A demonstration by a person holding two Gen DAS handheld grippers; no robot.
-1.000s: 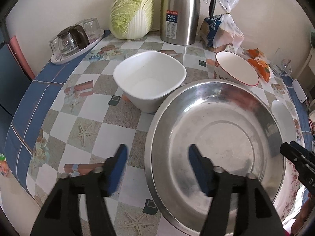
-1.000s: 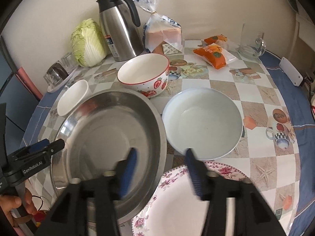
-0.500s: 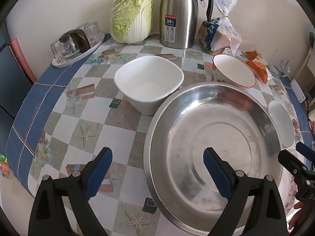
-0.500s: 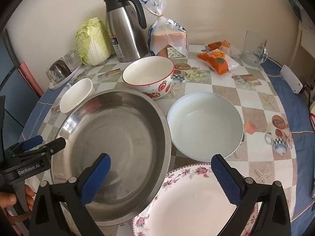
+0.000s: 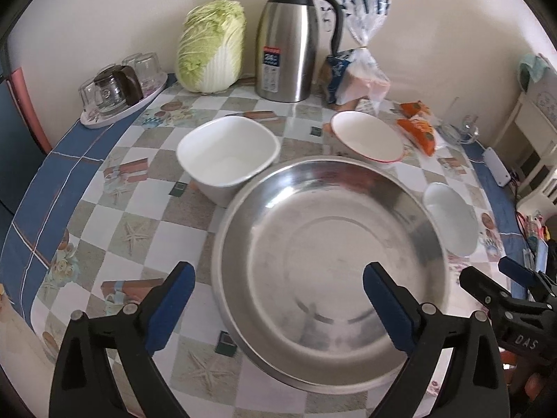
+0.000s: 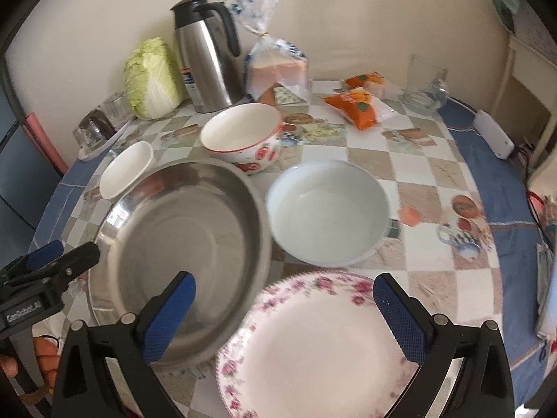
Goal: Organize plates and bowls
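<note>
A big steel basin (image 5: 330, 261) sits on the table, its left rim between the fingers of my left gripper (image 5: 276, 271). Those jaws are opening wide and the pads touch nothing. Behind the basin stand a white square bowl (image 5: 226, 153) and a strawberry-patterned bowl (image 5: 365, 136). My right gripper (image 6: 283, 278) is open, hovering over the basin's (image 6: 181, 237) right rim and a floral plate (image 6: 313, 348); the rim overlaps the plate's left edge. A pale blue bowl (image 6: 329, 212) stands just beyond the plate. Each gripper shows at the edge of the other's view.
Along the wall stand a steel thermos jug (image 5: 289, 41), a cabbage (image 5: 212, 45) and a bag of bread (image 5: 358, 76). Orange snack packs (image 6: 362, 104), a glass (image 6: 423, 83), a tray of glasses (image 5: 118, 90) and a white power strip (image 6: 494, 134) ring the table's edges.
Both grippers have opened from a narrow gap over the basin's rims to wide apart and have drawn up and back a little. The basin stays on the table.
</note>
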